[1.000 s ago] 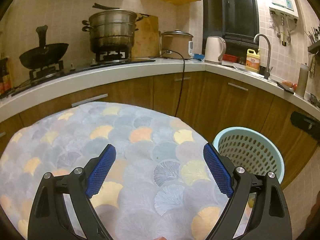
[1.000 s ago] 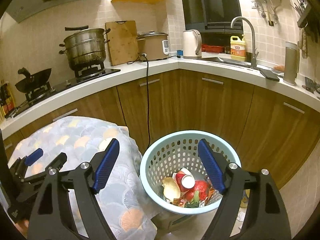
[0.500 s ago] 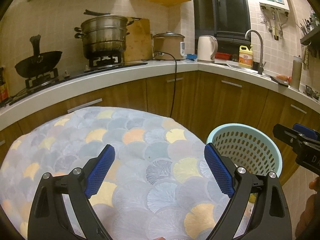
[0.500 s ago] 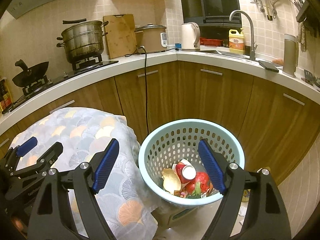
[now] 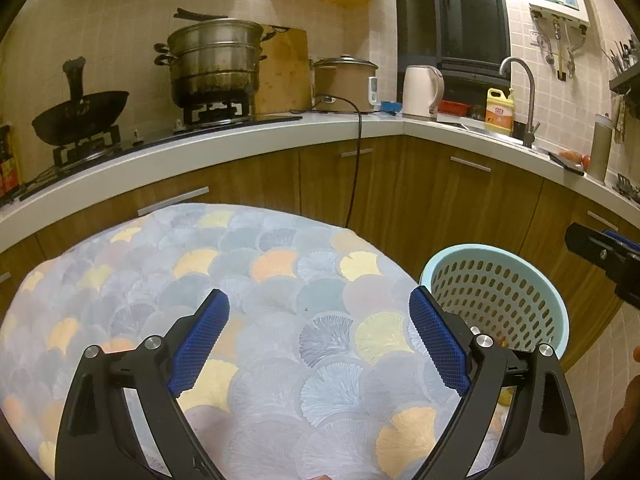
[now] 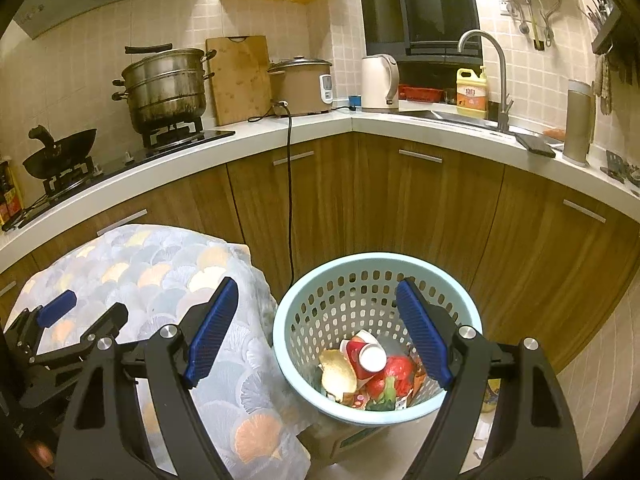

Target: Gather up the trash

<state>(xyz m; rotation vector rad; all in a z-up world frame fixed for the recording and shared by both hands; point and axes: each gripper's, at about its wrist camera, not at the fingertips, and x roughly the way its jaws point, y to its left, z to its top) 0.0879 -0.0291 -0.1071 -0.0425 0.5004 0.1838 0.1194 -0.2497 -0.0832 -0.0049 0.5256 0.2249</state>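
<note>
Two empty grippers, left gripper (image 5: 319, 330) and right gripper (image 6: 316, 330), one basket (image 6: 298, 344)

The left gripper (image 5: 319, 338) has two black plastic fingers, each shaped as an open triangular frame with a cut-out window. Ribbed blue pads (image 5: 199, 346) line the inner face of each finger. Round silver screw heads sit at the finger joints. The right gripper (image 6: 317, 332) is built the same: black triangular frames, blue ribbed pads (image 6: 423, 336) and silver screws. Seen from the side, its black body carries small screws and a blue pad at the tip.
</note>
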